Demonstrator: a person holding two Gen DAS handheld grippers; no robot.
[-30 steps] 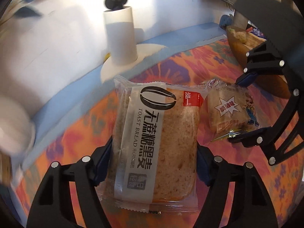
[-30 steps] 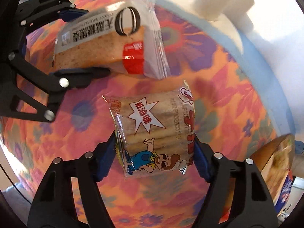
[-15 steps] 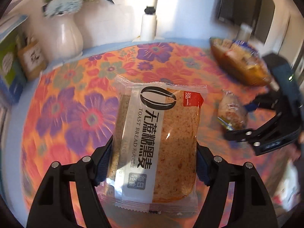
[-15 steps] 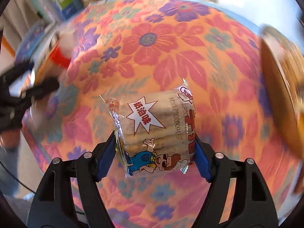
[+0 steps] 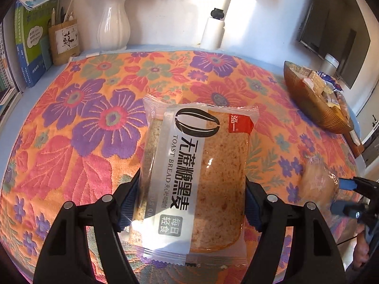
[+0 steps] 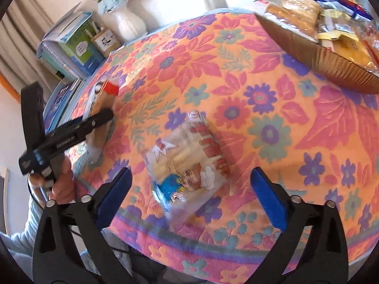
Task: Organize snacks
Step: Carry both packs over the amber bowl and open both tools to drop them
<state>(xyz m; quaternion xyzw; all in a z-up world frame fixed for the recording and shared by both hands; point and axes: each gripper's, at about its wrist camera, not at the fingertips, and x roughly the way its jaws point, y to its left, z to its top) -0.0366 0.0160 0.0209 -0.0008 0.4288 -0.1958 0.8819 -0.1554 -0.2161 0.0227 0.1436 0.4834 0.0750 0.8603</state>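
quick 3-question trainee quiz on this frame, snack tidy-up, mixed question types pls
1. True or false: the left gripper has its fingers pressed on the toast bread packet.
2. What lies between the fingers of the right gripper: A) white vase B) biscuit packet C) book?
3. Which container on the floral tablecloth already holds snacks?

Key
1. True; both pads clamp the packet's sides.
2. B; the biscuit packet sits there, blurred, clear of both pads as the fingers are opening.
3. The brown basket, at the cloth's far right edge.
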